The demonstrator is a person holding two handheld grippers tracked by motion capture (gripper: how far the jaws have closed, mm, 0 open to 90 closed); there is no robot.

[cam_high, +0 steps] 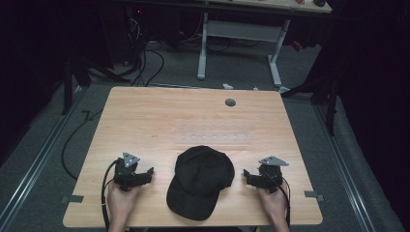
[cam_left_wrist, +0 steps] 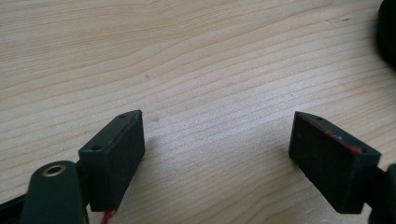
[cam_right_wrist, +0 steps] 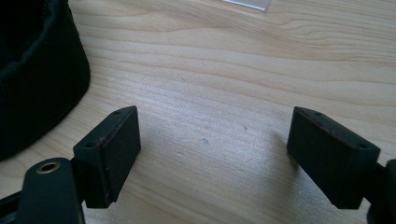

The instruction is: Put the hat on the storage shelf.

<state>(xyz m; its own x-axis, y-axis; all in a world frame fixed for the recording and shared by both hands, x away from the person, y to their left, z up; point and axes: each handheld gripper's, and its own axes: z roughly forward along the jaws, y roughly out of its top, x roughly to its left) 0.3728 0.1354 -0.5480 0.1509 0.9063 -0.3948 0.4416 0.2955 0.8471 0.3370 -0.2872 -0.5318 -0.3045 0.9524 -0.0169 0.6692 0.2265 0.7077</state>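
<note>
Left gripper [cam_high: 149, 172] rests on the wooden table [cam_high: 145, 121] near the front edge, held by the person's left hand [cam_high: 121, 200]. Jaws wide apart, nothing between them, bare wood in the gap in the left gripper view [cam_left_wrist: 217, 149]. Its cable [cam_high: 103, 203] trails back off the table edge.

Right gripper [cam_high: 245, 175] mirrors it on the other side, held by the right hand [cam_high: 273, 203]. Jaws also spread, nothing gripped; the right gripper view [cam_right_wrist: 212, 149] shows plain wood between them.

Black cap [cam_high: 200, 181] lies flat on the table between the two grippers, brim toward the person, crown away. It sits just inboard of each claw, apart from both, no contact. In the right gripper view the cap's edge [cam_right_wrist: 37, 70] is ahead and to the left of the left jaw. In the left gripper view a dark sliver of it [cam_left_wrist: 387, 32] is ahead at far right.

Clear plastic sheet [cam_high: 212, 133] lies beyond the cap, ahead of both claws. Grey grommet [cam_high: 230, 102] farther ahead, near the table's far edge.
</note>
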